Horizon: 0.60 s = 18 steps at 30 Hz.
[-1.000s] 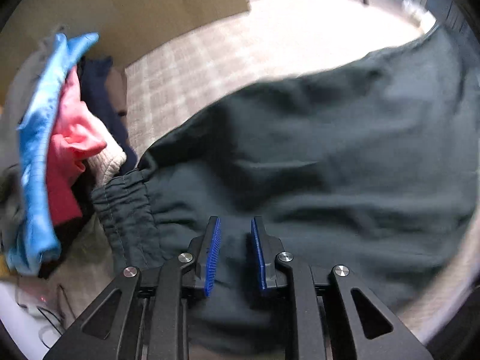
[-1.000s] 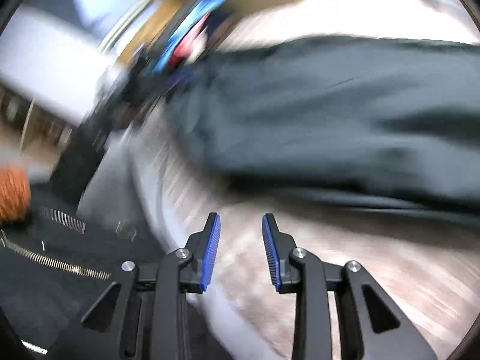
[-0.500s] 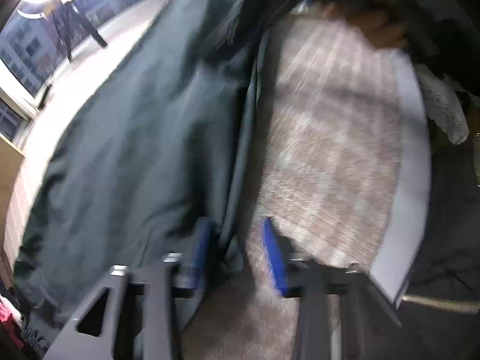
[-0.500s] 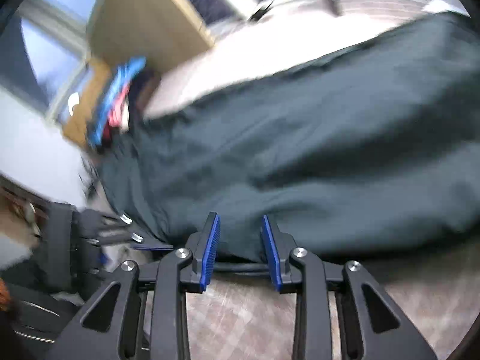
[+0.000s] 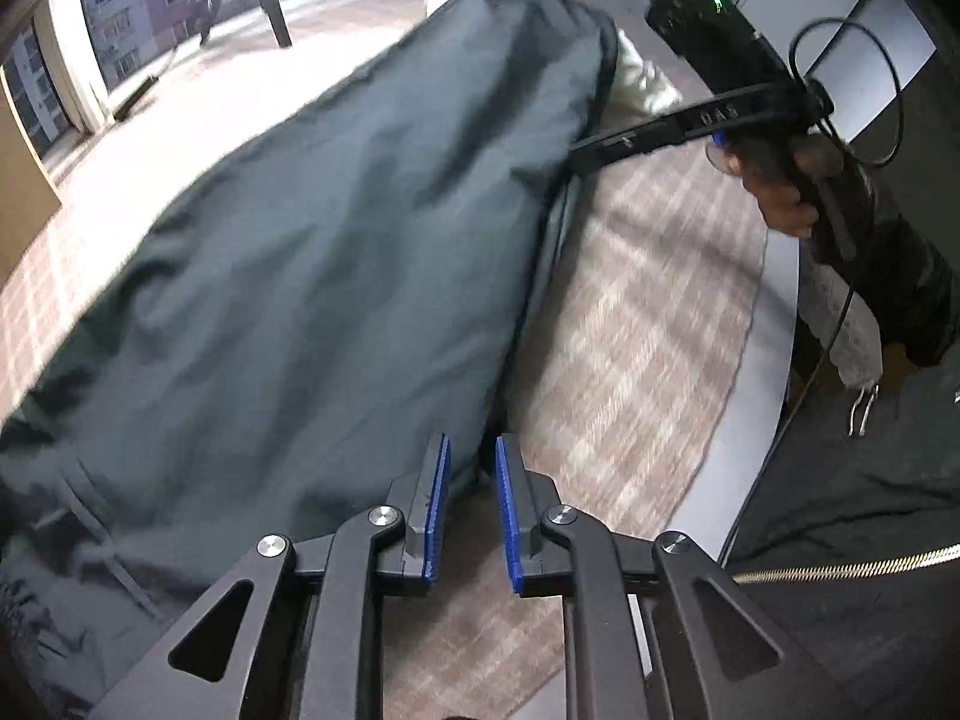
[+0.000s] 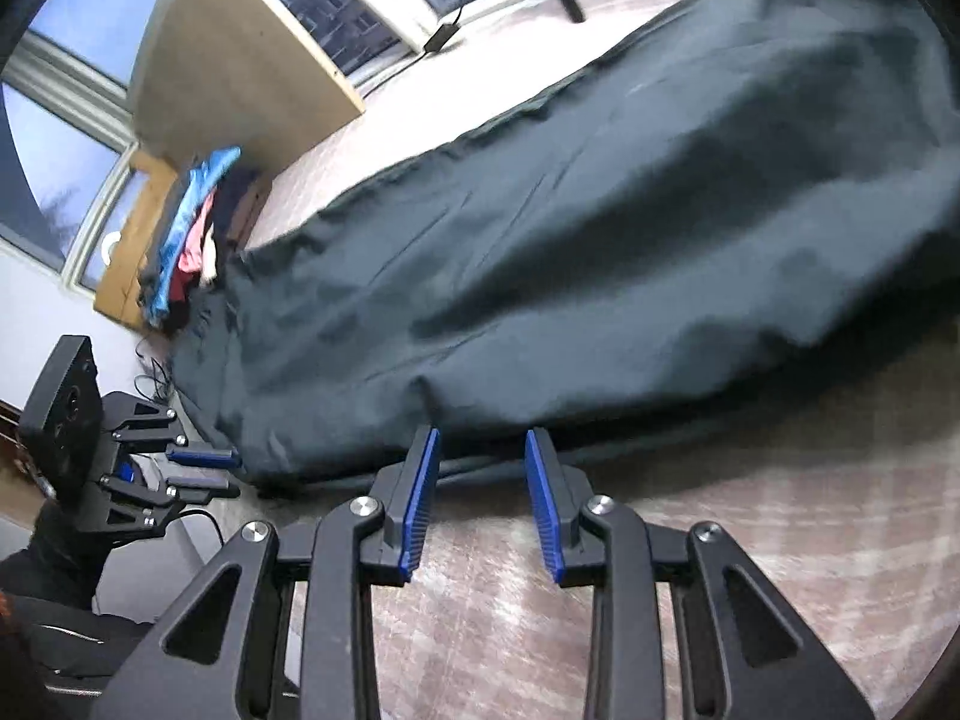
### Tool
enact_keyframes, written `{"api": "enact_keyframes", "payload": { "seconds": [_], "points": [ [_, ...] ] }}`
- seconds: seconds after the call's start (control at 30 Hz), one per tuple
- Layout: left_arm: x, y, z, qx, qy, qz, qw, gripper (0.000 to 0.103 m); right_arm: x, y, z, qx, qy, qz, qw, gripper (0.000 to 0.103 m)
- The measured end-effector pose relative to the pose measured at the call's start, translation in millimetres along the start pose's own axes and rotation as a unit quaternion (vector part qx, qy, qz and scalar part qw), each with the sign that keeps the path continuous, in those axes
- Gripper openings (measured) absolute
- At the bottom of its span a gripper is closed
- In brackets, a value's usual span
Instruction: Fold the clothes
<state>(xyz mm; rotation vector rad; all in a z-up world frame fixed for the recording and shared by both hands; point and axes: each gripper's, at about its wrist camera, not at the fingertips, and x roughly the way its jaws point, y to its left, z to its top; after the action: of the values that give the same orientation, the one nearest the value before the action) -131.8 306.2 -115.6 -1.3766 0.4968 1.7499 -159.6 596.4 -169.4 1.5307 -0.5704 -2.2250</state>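
Observation:
Dark green trousers (image 5: 300,276) lie spread along a table with a plaid cloth; they also show in the right wrist view (image 6: 600,222). My left gripper (image 5: 471,510) is open at the near edge of the trousers by the waistband end, the cloth edge just ahead of its blue pads. My right gripper (image 6: 480,501) is open at the same near edge further along, with the hem just beyond its fingertips. In the left wrist view the right gripper's tips (image 5: 591,159) touch the trouser edge. In the right wrist view the left gripper (image 6: 204,471) sits at the waistband corner.
A pile of clothes (image 6: 186,240), blue, pink and dark, lies at the far left end by a cardboard box (image 6: 228,54). A white garment (image 5: 642,84) lies beyond the trousers. The table's grey rim (image 5: 762,360) runs on the near side. Windows stand behind.
Both grippers have swung to the near edge of the trousers. The left one moved from over the waistband to the edge. The right jaws have opened wider.

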Motion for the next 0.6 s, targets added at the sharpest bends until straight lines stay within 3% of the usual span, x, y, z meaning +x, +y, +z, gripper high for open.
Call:
{"api": "enact_keyframes", "payload": {
  "seconds": [0.03, 0.1, 0.13, 0.17, 0.2, 0.23, 0.3, 0.43, 0.53, 0.6],
  "points": [
    [3.6, -4.5, 1.3, 0.008, 0.002, 0.005, 1.0, 0.019, 2.2, 0.3, 1.0, 0.001, 0.003, 0.001, 1.0, 0.029],
    [14.3, -12.0, 4.1, 0.025, 0.01, 0.026, 0.9993, 0.036, 6.6, 0.8, 3.1, 0.002, 0.009, 0.004, 1.0, 0.03],
    [22.4, -14.5, 5.6, 0.034, 0.016, 0.043, 0.9984, 0.038, 7.9, 0.5, 3.9, 0.001, 0.011, 0.002, 1.0, 0.029],
    [30.5, -17.0, 7.1, 0.043, 0.023, 0.06, 0.997, 0.032, 9.1, 0.2, 4.7, 0.001, 0.014, 0.0, 1.0, 0.03],
    [38.1, -15.3, 8.1, 0.041, 0.032, 0.073, 0.996, 0.012, 8.6, -0.2, 4.8, 0.001, 0.014, -0.005, 1.0, 0.03],
    [45.5, -12.4, 8.8, 0.037, 0.042, 0.083, 0.995, 0.007, 8.1, -0.6, 4.9, 0.0, 0.015, -0.009, 1.0, 0.03],
    [40.8, -6.6, 11.6, 0.023, 0.032, 0.068, 0.9969, 0.006, 7.0, -0.9, 5.1, -0.002, 0.016, -0.018, 1.0, 0.029],
    [16.8, -0.4, 10.8, 0.016, 0.009, 0.047, 0.9987, 0.009, 1.4, 21.1, 4.3, -0.035, 0.015, 0.022, 0.999, 0.029],
    [10.3, 1.5, 8.2, 0.013, 0.01, 0.044, 0.9989, 0.009, 15.8, 54.2, -0.9, -0.08, 0.047, 0.067, 0.993, 0.029],
    [11.9, 0.9, 6.2, 0.013, 0.016, 0.044, 0.9988, 0.009, 32.9, 75.1, -7.4, -0.112, 0.073, 0.07, 0.989, 0.029]
  ]
}}
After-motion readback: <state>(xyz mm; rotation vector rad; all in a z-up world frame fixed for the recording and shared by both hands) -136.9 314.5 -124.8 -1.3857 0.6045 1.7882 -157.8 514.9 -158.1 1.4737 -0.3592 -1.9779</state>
